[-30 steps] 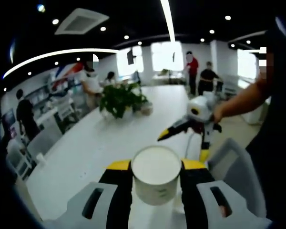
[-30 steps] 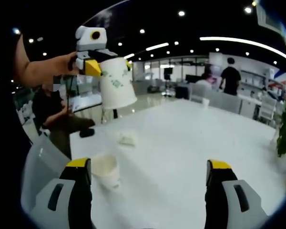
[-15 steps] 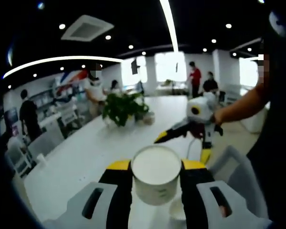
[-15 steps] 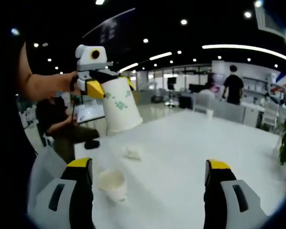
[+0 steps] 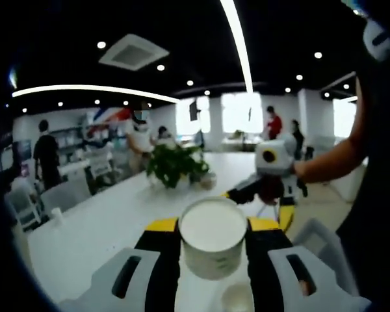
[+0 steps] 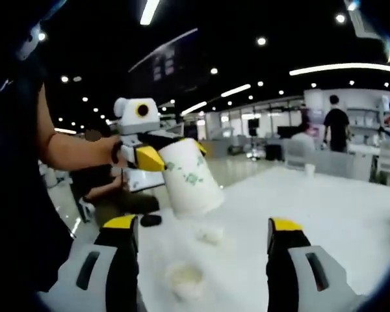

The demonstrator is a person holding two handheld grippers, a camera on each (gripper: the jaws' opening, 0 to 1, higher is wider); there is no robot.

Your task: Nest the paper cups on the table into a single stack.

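Note:
My left gripper [image 5: 213, 227] is shut on a white paper cup [image 5: 213, 242], held in the air with its open mouth facing the camera. Below it a second cup [image 5: 237, 299] stands on the white table [image 5: 104, 227]. In the right gripper view the held cup [image 6: 192, 181] with its green print hangs tilted in the left gripper [image 6: 172, 153], above and behind the standing cup [image 6: 185, 278]. My right gripper [image 6: 201, 226] is open with nothing between its jaws, and the standing cup lies low between them. It appears again in the left gripper view as the right gripper [image 5: 261, 203].
A crumpled white scrap [image 6: 211, 234] and a small dark object [image 6: 151, 220] lie on the table past the standing cup. A potted plant [image 5: 175, 166] stands farther along the table. Chairs [image 5: 58, 195] and several people are around the room. The person's arm [image 6: 78, 153] reaches in.
The left gripper with its cup has come lower and nearer the right gripper, tilting more. Both cameras have shifted; the standing cup now sits nearly under the held cup.

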